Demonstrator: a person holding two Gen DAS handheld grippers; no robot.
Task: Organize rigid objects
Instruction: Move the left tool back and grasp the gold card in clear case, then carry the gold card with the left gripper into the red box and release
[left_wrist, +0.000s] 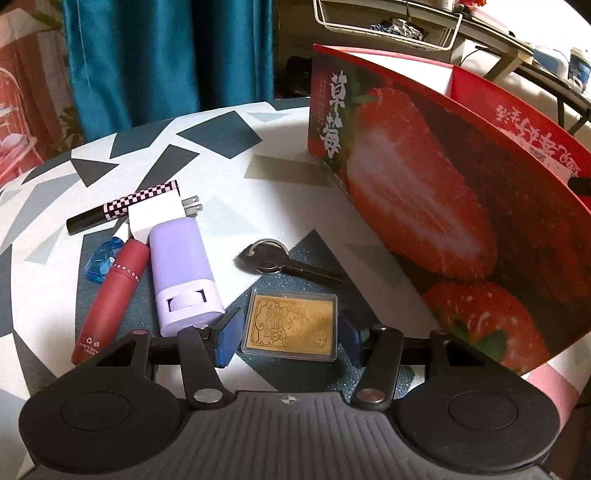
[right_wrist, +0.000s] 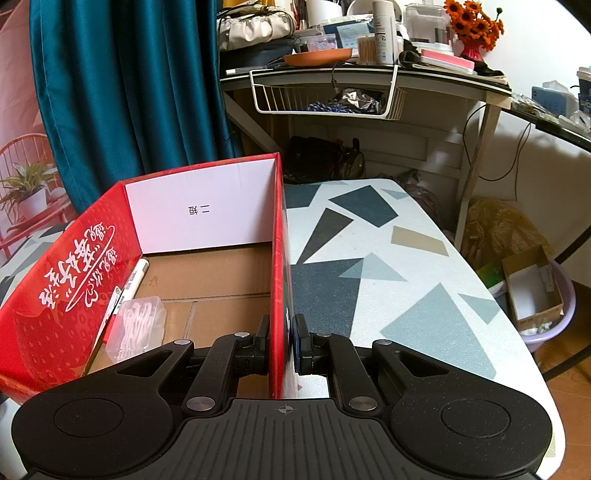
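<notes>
A gold card in a clear case (left_wrist: 290, 325) lies flat on the patterned table. My left gripper (left_wrist: 290, 338) has a blue pad against each of its sides. Left of it lie a purple stick (left_wrist: 184, 273), a red lipstick tube (left_wrist: 110, 295), a checkered tube (left_wrist: 125, 206), a white plug (left_wrist: 162, 214) and a blue piece (left_wrist: 99, 262). A dark key (left_wrist: 288, 262) lies just beyond the card. The red strawberry box (left_wrist: 424, 206) stands to the right. My right gripper (right_wrist: 282, 343) is shut on the box's right wall (right_wrist: 279, 258). Inside lie a marker (right_wrist: 129, 284) and a clear case (right_wrist: 136, 328).
The tabletop (right_wrist: 388, 288) with grey and blue shapes stretches right of the box to a rounded edge. Behind hang a teal curtain (right_wrist: 129, 92) and a cluttered desk with a wire basket (right_wrist: 325, 96). A purple basin holding a carton (right_wrist: 535, 295) sits on the floor.
</notes>
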